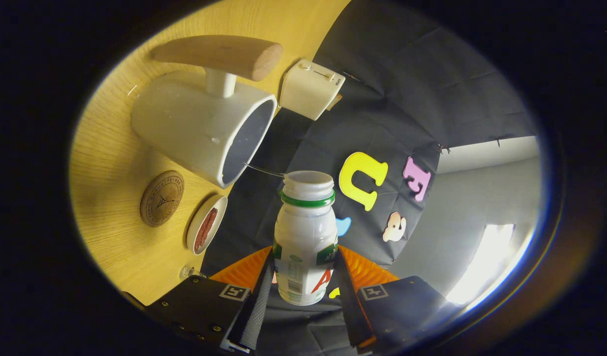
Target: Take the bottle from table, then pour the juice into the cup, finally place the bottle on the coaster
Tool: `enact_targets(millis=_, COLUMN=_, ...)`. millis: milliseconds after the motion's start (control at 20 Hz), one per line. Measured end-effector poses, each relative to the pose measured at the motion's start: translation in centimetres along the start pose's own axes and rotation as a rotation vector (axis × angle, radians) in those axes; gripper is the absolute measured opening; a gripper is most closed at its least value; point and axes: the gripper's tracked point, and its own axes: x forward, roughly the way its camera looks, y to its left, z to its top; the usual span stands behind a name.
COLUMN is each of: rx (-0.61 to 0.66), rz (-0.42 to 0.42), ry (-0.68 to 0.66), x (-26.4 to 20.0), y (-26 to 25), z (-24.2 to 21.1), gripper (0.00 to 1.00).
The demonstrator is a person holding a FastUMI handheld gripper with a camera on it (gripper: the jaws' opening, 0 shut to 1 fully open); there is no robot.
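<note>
The claw (303, 287) is clamped on a small white plastic bottle with a green neck ring and a printed label (305, 237): one finger (257, 306) presses its left flank and the other (350, 301) its right, so the bottle sits squarely between them, low on its body. The bottle's cap is off and its wide mouth is open, pointing forward, away from the fingers. The whole view is rolled, so the pale wooden tabletop (113, 168) rises like a wall on the left side of the bottle.

Just ahead of the bottle's mouth and slightly to its left lies the rim of a large white cylindrical cup (199, 126), its dark opening turned toward the bottle; the mouth of the bottle is near the rim but not touching it. A short white stem on the cup's side carries a rounded light-wood handle (219, 55).

Beside the cup's base on the tabletop is a round brown cork coaster with a stamped emblem (162, 198), bare of any load. Next to it, closer to the fingers, stands a small white dish holding something reddish-brown (207, 230). Beyond the cup, at the tabletop's far edge, is a cream-white boxy device (310, 88).
</note>
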Motion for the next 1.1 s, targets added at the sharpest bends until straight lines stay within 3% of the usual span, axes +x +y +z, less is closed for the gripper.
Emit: enact_targets(millis=1100, rx=-0.193, rz=-0.066, ry=-0.061, x=0.2, y=-1.1, z=1.5, gripper=0.66)
